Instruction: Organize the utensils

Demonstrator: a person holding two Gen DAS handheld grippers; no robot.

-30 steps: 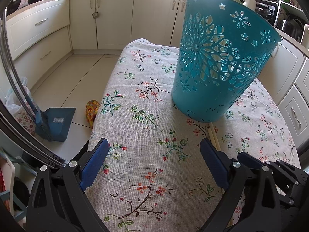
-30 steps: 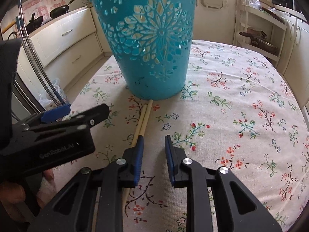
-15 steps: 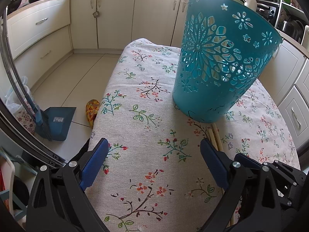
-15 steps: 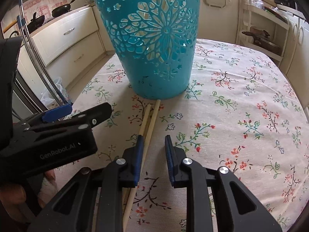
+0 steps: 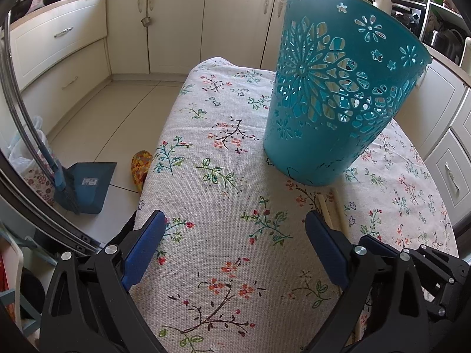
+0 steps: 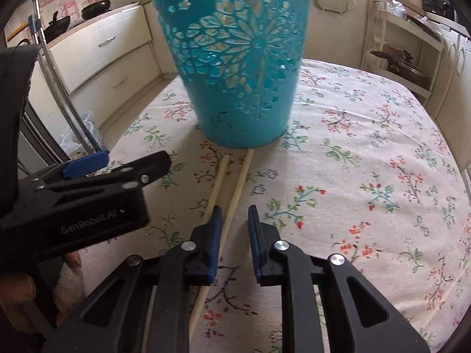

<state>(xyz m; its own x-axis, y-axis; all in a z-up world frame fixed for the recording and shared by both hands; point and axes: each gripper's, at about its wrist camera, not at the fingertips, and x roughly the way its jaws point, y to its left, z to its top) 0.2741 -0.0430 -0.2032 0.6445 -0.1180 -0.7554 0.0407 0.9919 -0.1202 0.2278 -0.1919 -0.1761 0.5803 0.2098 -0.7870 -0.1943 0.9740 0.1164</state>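
My left gripper (image 5: 232, 232) spread wide, empty, over floral tablecloth (image 5: 206, 135). Two wooden chopsticks (image 6: 232, 194) lie flat, tips at teal basket (image 6: 235, 67) base. My right gripper (image 6: 234, 229) narrow, empty, above them. Best: shift slightly left, straddle both, pinch mid-length.

the black plastic body of the left gripper (image 6: 85, 166) carries pale grey lettering, slightly blurred, that reads "genrobot.ai".
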